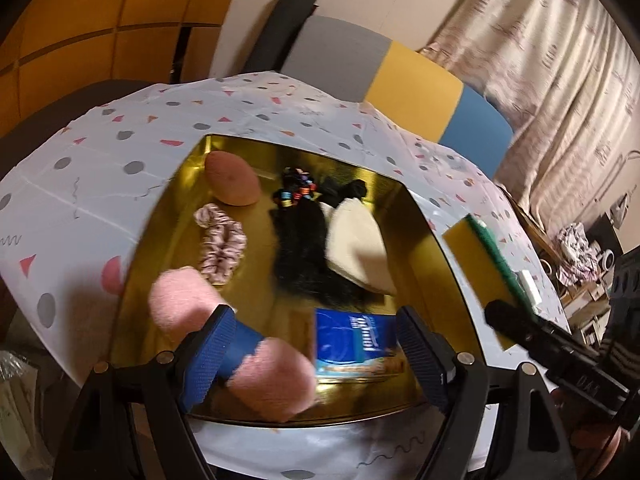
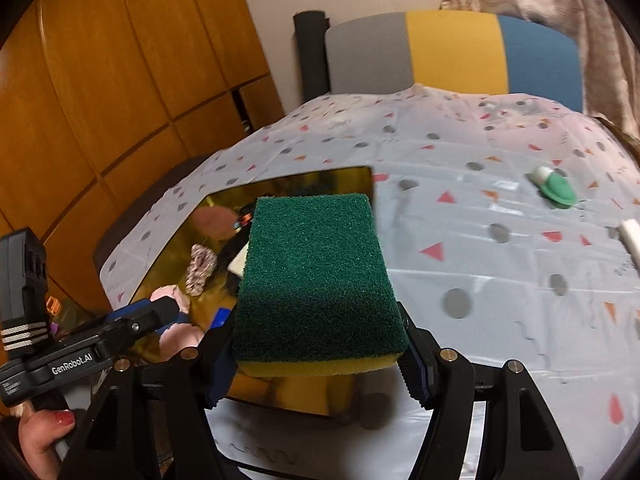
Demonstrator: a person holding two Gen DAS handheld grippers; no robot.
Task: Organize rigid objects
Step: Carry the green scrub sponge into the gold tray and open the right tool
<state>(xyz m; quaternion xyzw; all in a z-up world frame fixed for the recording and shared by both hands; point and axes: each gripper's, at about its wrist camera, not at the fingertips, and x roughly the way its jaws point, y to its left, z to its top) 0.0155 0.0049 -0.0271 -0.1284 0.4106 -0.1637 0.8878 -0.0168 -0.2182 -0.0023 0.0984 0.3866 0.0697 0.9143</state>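
A shiny gold tray [image 1: 432,240] lies on the patterned tablecloth and holds soft items. My left gripper [image 1: 316,356] is open above the tray's near end, its left finger [image 1: 212,352] beside a pink fluffy item with a blue band [image 1: 248,364]. A blue tissue pack [image 1: 352,340] lies between the fingers. My right gripper [image 2: 316,364] is shut on a green and yellow sponge [image 2: 316,276], held over the tray's right edge [image 2: 320,396]. The sponge also shows in the left wrist view [image 1: 480,276].
In the tray lie a pink puff [image 1: 232,178], a scrunchie [image 1: 220,244], a black furry item [image 1: 304,240] and a cream pad [image 1: 356,244]. On the cloth lie a small green and white brush [image 2: 554,186] and a white object [image 2: 632,240]. A striped chair back [image 2: 452,52] stands behind.
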